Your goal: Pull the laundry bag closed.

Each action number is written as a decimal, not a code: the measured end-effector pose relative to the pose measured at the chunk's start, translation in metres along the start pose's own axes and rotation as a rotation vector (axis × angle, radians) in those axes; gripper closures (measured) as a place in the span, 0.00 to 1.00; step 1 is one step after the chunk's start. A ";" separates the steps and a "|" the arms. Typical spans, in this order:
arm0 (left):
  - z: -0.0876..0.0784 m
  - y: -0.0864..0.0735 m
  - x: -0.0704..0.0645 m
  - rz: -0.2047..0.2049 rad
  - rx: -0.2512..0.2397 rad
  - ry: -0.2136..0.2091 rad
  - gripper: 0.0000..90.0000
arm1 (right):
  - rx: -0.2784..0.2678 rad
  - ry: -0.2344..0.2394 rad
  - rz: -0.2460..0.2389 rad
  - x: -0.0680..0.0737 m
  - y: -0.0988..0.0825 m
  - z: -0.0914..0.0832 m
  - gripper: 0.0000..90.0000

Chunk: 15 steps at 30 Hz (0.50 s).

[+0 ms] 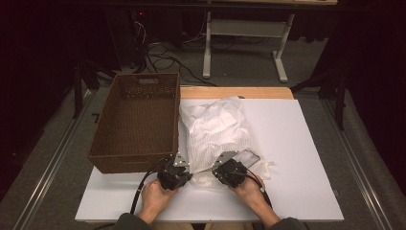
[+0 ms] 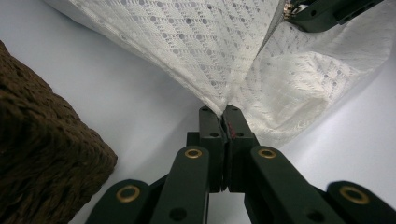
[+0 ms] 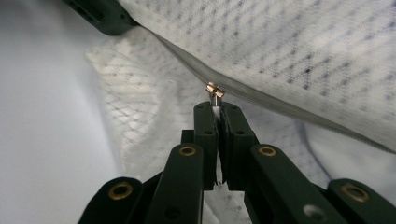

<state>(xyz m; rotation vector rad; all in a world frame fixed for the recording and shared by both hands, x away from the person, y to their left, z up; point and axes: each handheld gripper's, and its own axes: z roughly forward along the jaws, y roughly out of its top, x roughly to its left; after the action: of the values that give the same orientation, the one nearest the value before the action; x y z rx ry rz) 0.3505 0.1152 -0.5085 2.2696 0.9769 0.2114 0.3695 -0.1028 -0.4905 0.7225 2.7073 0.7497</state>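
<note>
A white mesh laundry bag (image 1: 218, 132) stuffed with white cloth lies on the white table top (image 1: 297, 143), its near end towards the person. My left gripper (image 1: 184, 168) is shut on a corner fold of the mesh bag (image 2: 205, 51), pinched between its jaws at the gripper tip (image 2: 224, 110). My right gripper (image 1: 221, 165) is shut on the pull tab of the bag's zipper (image 3: 215, 90), with the grey zip line (image 3: 280, 105) running off to the right. The right gripper's tip (image 3: 217, 108) holds the tab just below the slider.
A brown woven basket (image 1: 139, 120) stands on the left of the table, close beside the bag and my left gripper; its corner (image 2: 42, 158) shows in the left gripper view. A wooden strip (image 1: 239, 92) edges the table's far side. Cables lie on the floor beyond.
</note>
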 end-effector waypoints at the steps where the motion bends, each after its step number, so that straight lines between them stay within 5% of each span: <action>1: 0.000 0.000 0.000 -0.005 -0.001 -0.004 0.98 | -0.004 0.001 -0.001 -0.001 0.000 0.000 0.97; 15: -0.001 -0.002 0.002 -0.013 -0.003 -0.004 0.98 | -0.003 -0.020 0.035 -0.010 -0.011 -0.010 0.97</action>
<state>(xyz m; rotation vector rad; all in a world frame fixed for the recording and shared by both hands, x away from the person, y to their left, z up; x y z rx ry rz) 0.3504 0.1184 -0.5093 2.2597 0.9881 0.2019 0.3704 -0.1201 -0.4872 0.7744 2.6814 0.7510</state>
